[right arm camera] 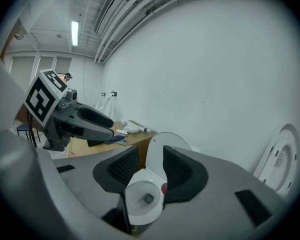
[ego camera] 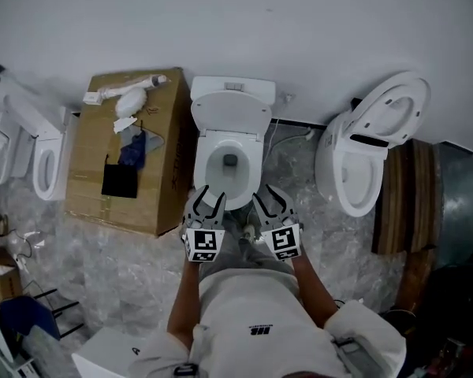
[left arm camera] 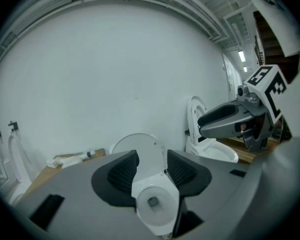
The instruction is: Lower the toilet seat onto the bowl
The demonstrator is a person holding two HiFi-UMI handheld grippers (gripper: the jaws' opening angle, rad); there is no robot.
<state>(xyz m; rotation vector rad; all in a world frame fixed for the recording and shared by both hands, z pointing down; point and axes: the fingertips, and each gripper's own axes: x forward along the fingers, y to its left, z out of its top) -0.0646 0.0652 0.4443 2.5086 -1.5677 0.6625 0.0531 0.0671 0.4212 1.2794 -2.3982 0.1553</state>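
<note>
Looking down at the toilet (ego camera: 229, 144) at the back edge of the floor (ego camera: 126, 274), hard against the wall. Got the seat (ego camera: 230, 113) flipped up and leaning back, bowl (ego camera: 211, 154) uncovered. Holding the left gripper (ego camera: 209, 201) and right gripper (ego camera: 269, 203) side by side just short of the bowl's front. Fingers spread apart on both, gripping nothing. Also spotting a cardboard box (ego camera: 87, 164) just left of it and a second toilet (ego camera: 363, 152) off right.
</note>
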